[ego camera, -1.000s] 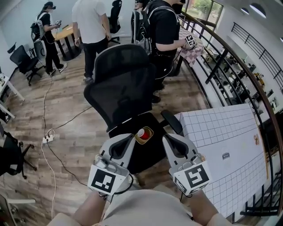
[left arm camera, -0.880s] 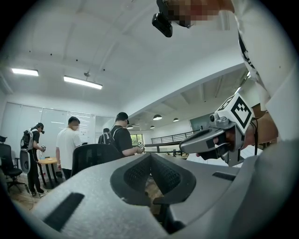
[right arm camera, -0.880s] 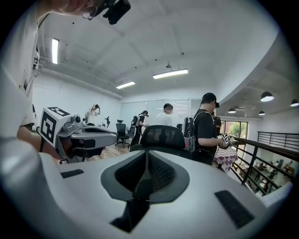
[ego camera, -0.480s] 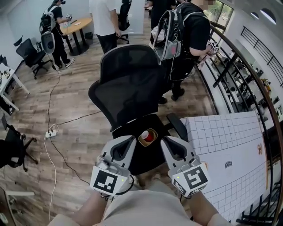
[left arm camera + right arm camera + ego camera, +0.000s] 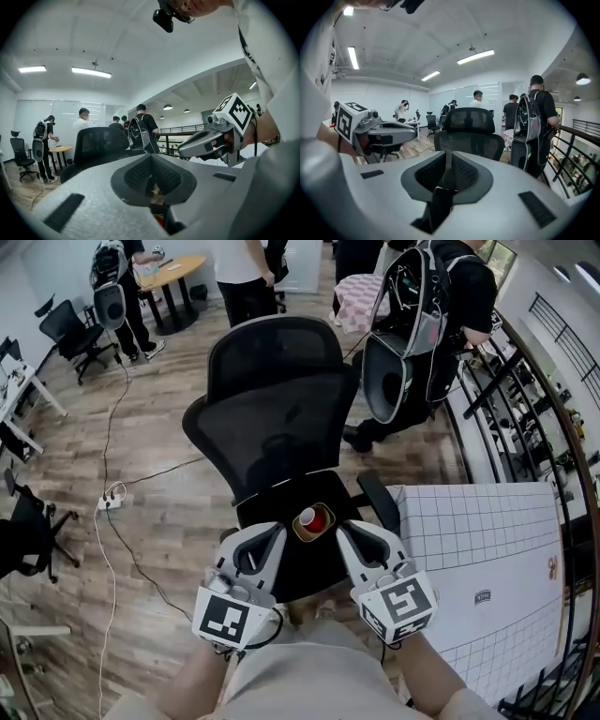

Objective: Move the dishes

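Small tan dish with a dark inside and a squarish rim, holding one red piece that is paler at its upper-left end. Hangs between the tips of the two grippers, above the front of the black chair's seat and just left of the gridded white table. Left gripper clamped at the dish's left side: seen along its jaws, pads nearly together with a sliver of tan and a spot of red in the gap. Right gripper closed, pads together, touching the dish's right side; unclear whether any rim is pinched there. Compared with a second ago: dish in the same place between the tips and grippers in the same side-by-side pose, but the chair back now larger and more squarely ahead, the table's near corner a little higher in the head view, and the person with the backpack now at the upper right by the railing, back turned. Dish mouth facing straight up, rim level as far as can be seen. Rim about as wide as deep from above, so no long axis to make out; one corner toward the chair back, the opposite one toward the person holding the grippers.
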`<state>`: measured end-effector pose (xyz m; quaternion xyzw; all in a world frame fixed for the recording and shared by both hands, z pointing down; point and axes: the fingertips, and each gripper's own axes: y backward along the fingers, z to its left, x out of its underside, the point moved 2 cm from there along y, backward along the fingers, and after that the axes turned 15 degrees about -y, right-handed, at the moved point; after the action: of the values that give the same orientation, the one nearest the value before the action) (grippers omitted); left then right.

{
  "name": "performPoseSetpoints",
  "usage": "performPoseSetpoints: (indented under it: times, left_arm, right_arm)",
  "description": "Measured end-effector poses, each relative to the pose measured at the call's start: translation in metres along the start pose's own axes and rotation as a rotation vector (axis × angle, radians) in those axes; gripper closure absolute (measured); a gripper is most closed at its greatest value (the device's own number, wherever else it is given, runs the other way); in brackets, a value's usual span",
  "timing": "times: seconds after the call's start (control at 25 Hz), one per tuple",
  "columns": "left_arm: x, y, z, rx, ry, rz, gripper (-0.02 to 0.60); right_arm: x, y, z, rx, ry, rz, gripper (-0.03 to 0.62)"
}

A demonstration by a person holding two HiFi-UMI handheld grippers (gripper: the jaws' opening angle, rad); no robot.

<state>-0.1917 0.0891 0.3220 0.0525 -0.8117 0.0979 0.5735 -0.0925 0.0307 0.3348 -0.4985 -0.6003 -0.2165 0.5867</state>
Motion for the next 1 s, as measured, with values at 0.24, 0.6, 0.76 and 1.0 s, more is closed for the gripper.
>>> performPoseSetpoints:
  times: [0.24,0.6,0.76,1.0]
  left_arm:
    - [0.019,-0.018,0.018,-0.016,0.040,0.024,0.568]
    - [0.079,-0.083,0.009,-0.014,0.081,0.076,0.568]
    - [0.106,-0.096,0.009,0.005,0.103,0.092,0.568]
    - [0.164,-0.128,-0.002,0.024,0.096,0.134,0.568]
  right_arm:
    - [0.009,-0.036,-0.015,0.054,-0.022,0.074,0.562]
    - [0.069,-0.099,-0.080,0.085,-0.088,0.159,0.493]
    - [0.093,-0.127,-0.091,0.112,-0.118,0.191,0.488]
    - [0.153,-0.164,-0.125,0.144,-0.181,0.277,0.487]
